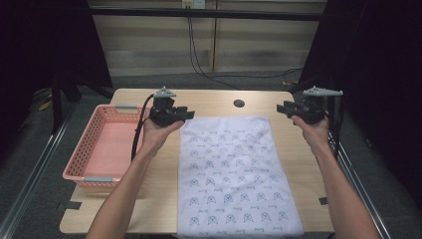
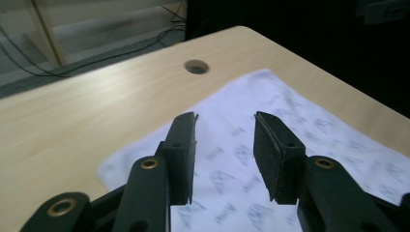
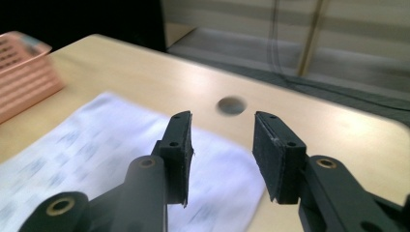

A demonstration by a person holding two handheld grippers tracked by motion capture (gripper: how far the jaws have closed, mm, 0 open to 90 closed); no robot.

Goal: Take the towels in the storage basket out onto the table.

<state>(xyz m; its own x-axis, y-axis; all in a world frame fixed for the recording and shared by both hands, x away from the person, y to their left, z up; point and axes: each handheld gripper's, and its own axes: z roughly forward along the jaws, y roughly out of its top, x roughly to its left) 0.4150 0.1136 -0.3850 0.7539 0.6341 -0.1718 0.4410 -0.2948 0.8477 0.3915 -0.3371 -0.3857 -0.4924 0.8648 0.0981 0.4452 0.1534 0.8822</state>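
A white cloth point(image 1: 234, 174) with a small dark print lies flat down the middle of the wooden table point(image 1: 214, 102). My left gripper point(image 1: 185, 114) is held just off the cloth's far left corner and points inward. In the left gripper view the cloth point(image 2: 251, 164) lies under the left gripper point(image 2: 225, 154), whose jaws stand apart with nothing between them. My right gripper point(image 1: 284, 108) hangs past the far right corner. In the right gripper view the right gripper point(image 3: 222, 154) is open over the cloth's corner point(image 3: 121, 159), empty.
A pink plastic basket point(image 1: 79, 159) stands at the table's left side; its wall point(image 3: 24, 72) shows in the right gripper view. A round cable hole point(image 1: 239, 103) sits in the table beyond the cloth. Dark curtains flank both sides.
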